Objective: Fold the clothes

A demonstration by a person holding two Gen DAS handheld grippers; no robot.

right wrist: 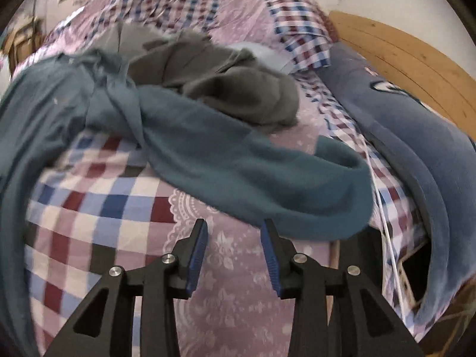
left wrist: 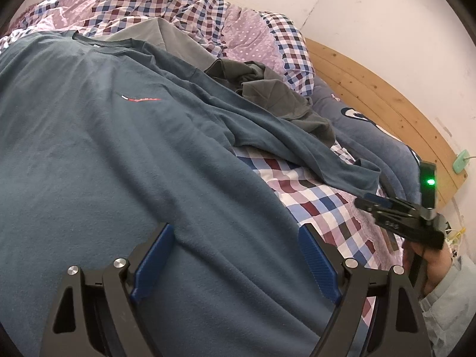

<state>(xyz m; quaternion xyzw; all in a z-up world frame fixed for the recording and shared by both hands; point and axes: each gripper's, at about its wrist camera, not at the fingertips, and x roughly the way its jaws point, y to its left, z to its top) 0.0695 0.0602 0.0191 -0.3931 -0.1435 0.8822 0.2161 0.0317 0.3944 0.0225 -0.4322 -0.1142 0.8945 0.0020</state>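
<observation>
A teal long-sleeved shirt (left wrist: 119, 160) with a small red chest logo lies spread on the checked bedcover (left wrist: 315, 202). My left gripper (left wrist: 235, 227) hovers open just over the shirt's lower body, holding nothing. The shirt's right sleeve (right wrist: 253, 172) stretches across the bed, its cuff end near the bed's edge. My right gripper (right wrist: 235, 223) is open right at the sleeve's near edge, with only bedcover between its fingers. In the left wrist view the right gripper (left wrist: 361, 200) sits just below the sleeve end (left wrist: 366, 175), held by a hand (left wrist: 431, 264).
A crumpled dark grey garment (right wrist: 223, 89) lies behind the sleeve, with a lighter grey one (left wrist: 154, 32) beyond the collar. A blue pillow (right wrist: 416, 148) runs along the wooden headboard (right wrist: 401, 53). A white cable (right wrist: 383, 208) hangs at the bed's right edge.
</observation>
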